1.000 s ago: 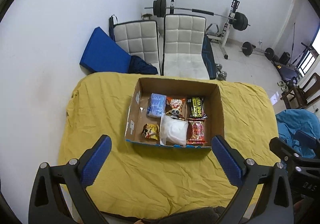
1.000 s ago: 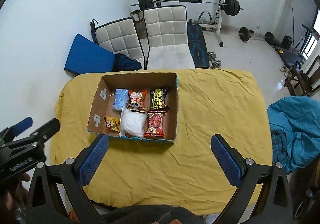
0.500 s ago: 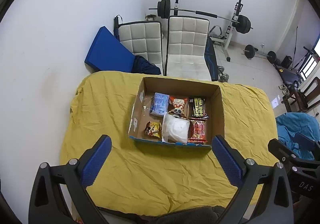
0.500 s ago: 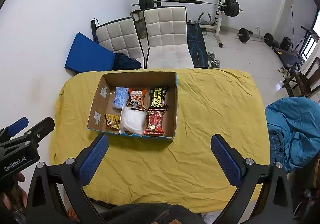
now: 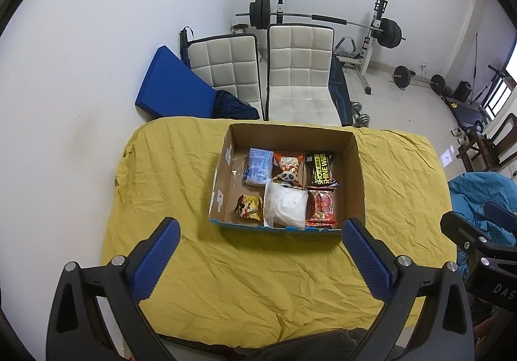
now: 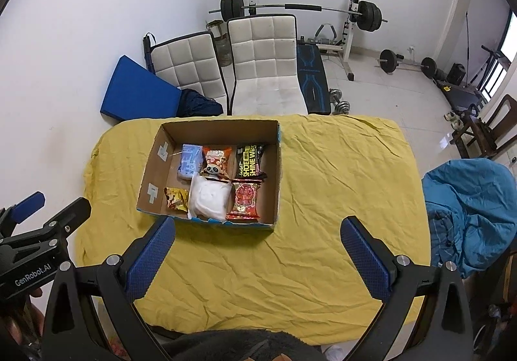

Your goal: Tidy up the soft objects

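An open cardboard box (image 5: 358,173) (image 6: 152,167) sits on a table under a yellow cloth (image 5: 181,193) (image 6: 339,173). In it lie several soft packets: a light blue pack (image 5: 257,166), an orange panda snack bag (image 5: 288,167), a black shoe wipes pack (image 5: 321,169), a small yellow bag (image 5: 248,206), a white pouch (image 5: 286,204) (image 6: 210,201) and a red packet (image 5: 323,207). My left gripper (image 5: 260,259) is open and empty, held high above the table's near side. My right gripper (image 6: 258,259) is also open and empty, held high, to the right of the box.
Two white padded chairs (image 5: 300,77) and a blue mat (image 5: 171,86) stand behind the table against the wall. A barbell rack (image 5: 323,22) and weights are farther back. A blue garment (image 6: 468,206) lies on a seat at the right.
Both grippers have pulled back and up a little, so the box and table look slightly smaller and farther. Both stay open and empty.
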